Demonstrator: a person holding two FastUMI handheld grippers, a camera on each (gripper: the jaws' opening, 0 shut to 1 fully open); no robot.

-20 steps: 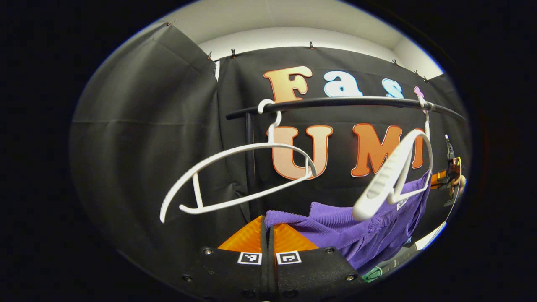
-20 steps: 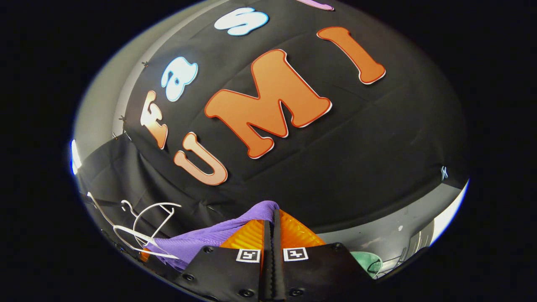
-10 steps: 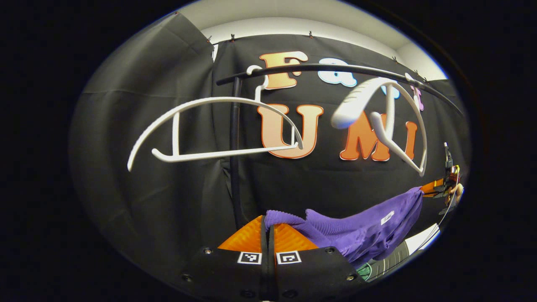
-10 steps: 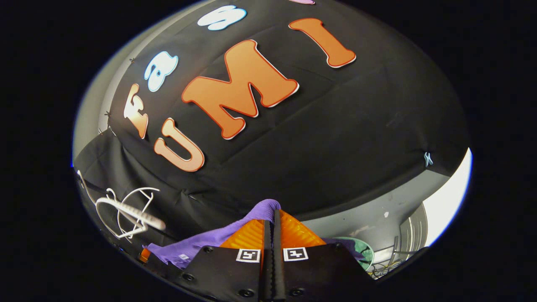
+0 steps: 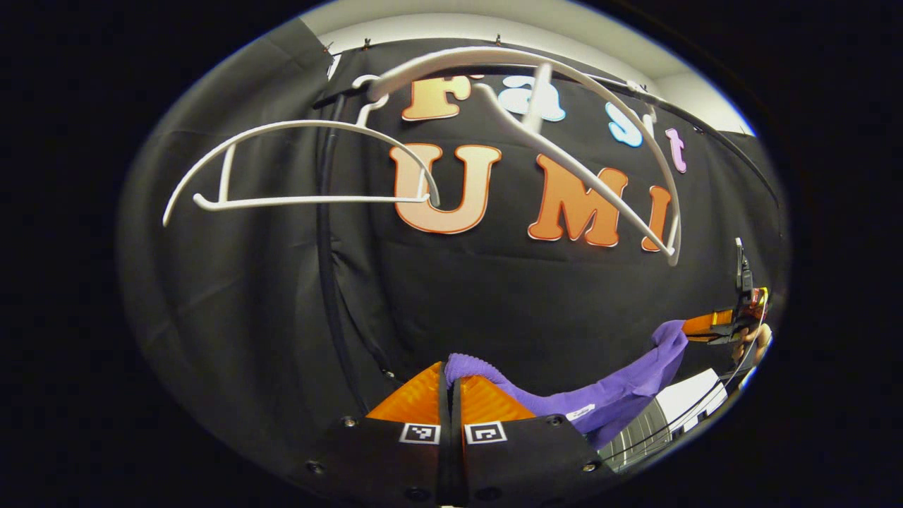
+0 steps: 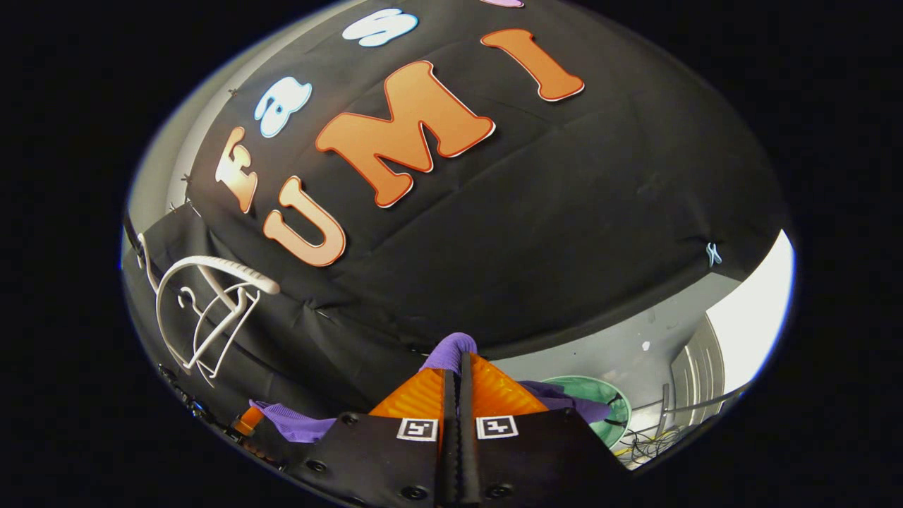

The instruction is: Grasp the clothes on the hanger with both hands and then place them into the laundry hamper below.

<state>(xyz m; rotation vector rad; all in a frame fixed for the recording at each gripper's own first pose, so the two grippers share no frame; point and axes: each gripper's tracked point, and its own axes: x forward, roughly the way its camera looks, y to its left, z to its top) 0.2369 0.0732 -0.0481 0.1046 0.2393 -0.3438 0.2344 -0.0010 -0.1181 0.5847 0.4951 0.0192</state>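
purple garment [image 5: 607,396] hangs stretched between both tongs, left [image 5: 451,377] and right [image 6: 458,368], each clamping it.

Purple ribbed garment [image 5: 621,384]: off the hanger, stretched as a sagging band between the two grippers, a small white label showing near its lower edge. One end is bunched at the near gripper tips in the left gripper view; the far end rises to the right. Two white plastic hangers [image 5: 296,169] hang bare on the black rail [image 5: 712,130] above. Green laundry hamper [image 6: 600,409]: low right in the right gripper view, purple cloth over its rim.
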